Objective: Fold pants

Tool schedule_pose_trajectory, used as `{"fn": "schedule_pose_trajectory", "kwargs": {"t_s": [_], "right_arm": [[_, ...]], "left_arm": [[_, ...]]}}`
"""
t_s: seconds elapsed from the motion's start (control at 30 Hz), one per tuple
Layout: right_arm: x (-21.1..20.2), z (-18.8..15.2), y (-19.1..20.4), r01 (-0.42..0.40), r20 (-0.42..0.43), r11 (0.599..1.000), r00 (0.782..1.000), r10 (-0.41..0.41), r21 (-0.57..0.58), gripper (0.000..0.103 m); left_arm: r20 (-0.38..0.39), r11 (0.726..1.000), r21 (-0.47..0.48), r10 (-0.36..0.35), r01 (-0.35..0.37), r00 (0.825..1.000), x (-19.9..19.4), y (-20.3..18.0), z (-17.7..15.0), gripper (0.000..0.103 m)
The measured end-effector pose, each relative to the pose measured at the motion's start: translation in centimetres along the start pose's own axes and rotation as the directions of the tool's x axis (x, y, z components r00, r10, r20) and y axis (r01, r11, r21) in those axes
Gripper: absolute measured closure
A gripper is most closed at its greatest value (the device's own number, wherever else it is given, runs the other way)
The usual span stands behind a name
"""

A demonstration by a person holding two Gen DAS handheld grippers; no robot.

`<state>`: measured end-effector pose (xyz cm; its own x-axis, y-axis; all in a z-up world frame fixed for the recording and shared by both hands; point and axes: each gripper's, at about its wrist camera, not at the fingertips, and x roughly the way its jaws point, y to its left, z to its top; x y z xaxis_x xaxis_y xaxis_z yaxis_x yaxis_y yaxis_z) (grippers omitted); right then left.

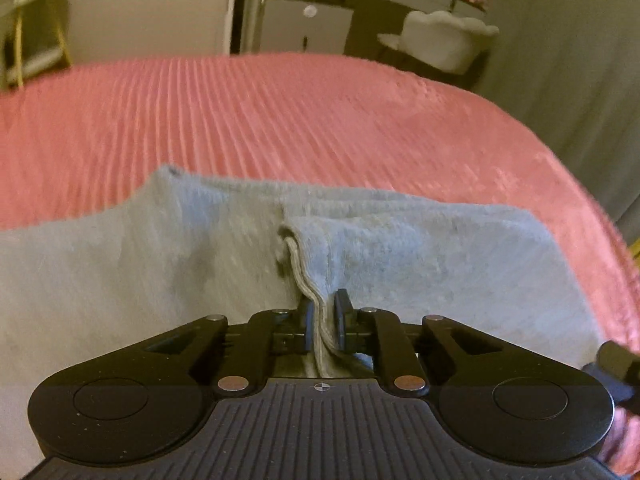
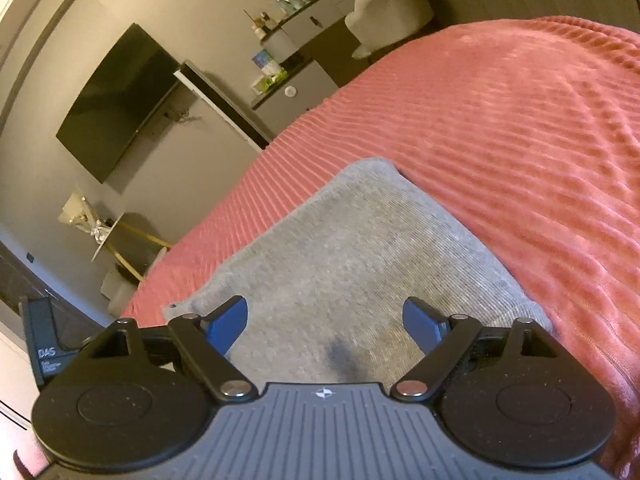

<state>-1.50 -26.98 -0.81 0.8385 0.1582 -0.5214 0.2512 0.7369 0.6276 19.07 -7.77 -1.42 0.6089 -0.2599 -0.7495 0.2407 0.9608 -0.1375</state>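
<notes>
Left hand-held gripper (image 1: 323, 320): jaws nearly closed, pinching a doubled hem edge of the grey pants (image 1: 420, 264). The gripped edge rises in a wavy vertical fold from between the pads; the cloth to either side drapes away from it.

Right hand-held gripper (image 2: 325, 326): jaws spread wide, blue fingertips (image 2: 228, 326) well apart, nothing between them. It hangs over the pants (image 2: 352, 248); contact with the cloth cannot be told.

Pants lie on the pink ribbed bedspread (image 1: 280, 120), near the bed's close side. Left wrist view: a folded layer on the right sits on top of a flatter layer on the left; far edge of the cloth runs roughly straight, with one corner raised at upper left. Right wrist view: the pants taper to a rounded corner pointing away from the gripper, both long edges clean against the bedspread (image 2: 520, 140).

Beyond the pants, the bedspread runs bare to the far edge of the bed on all visible sides.

Past the bed: white cushioned chair (image 1: 444, 40), grey cabinets (image 1: 304, 28), wall-mounted dark screen (image 2: 116, 108), small side table with gold legs (image 2: 116, 236).
</notes>
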Motion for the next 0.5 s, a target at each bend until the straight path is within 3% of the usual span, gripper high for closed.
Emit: {"fn": "schedule_pose_trajectory", "kwargs": {"t_s": [0.07,0.13,0.23,0.3,0.37,0.43,0.5], "right_arm": [[0.1,0.0,0.2,0.005,-0.004,1.000,1.000,-0.005,-0.012,0.018],[0.1,-0.1,0.4,0.012,-0.010,0.999,1.000,-0.013,-0.031,0.018],[0.2,-0.1,0.3,0.019,-0.013,0.999,1.000,-0.019,-0.034,0.018],[0.2,-0.1,0.2,0.021,-0.016,0.999,1.000,-0.022,-0.032,0.018],[0.2,-0.1,0.3,0.024,-0.016,0.999,1.000,-0.024,-0.036,0.018],[0.3,-0.2,0.4,0.029,-0.018,0.999,0.999,-0.030,-0.044,0.018],[0.3,-0.3,0.5,0.036,-0.019,0.998,0.999,-0.037,-0.051,0.018]], "left_arm": [[0.017,0.997,0.042,0.061,-0.061,0.998,0.0,-0.2,-0.2,0.078],[0.042,0.989,0.067,0.126,-0.129,0.991,0.0,-0.2,-0.7,0.080],[0.040,0.959,0.103,0.261,-0.264,0.964,-0.4,0.6,-1.3,0.082],[0.005,0.979,0.058,0.197,-0.197,0.980,-1.4,1.9,-1.6,0.075],[-0.015,0.993,-0.017,0.118,-0.118,0.993,-2.8,2.6,-2.3,0.048],[-0.024,0.996,-0.069,0.051,-0.052,0.998,-4.2,2.6,-3.4,0.034],[-0.032,0.998,-0.062,0.006,-0.008,0.999,-4.8,1.6,-4.5,0.031]]}}
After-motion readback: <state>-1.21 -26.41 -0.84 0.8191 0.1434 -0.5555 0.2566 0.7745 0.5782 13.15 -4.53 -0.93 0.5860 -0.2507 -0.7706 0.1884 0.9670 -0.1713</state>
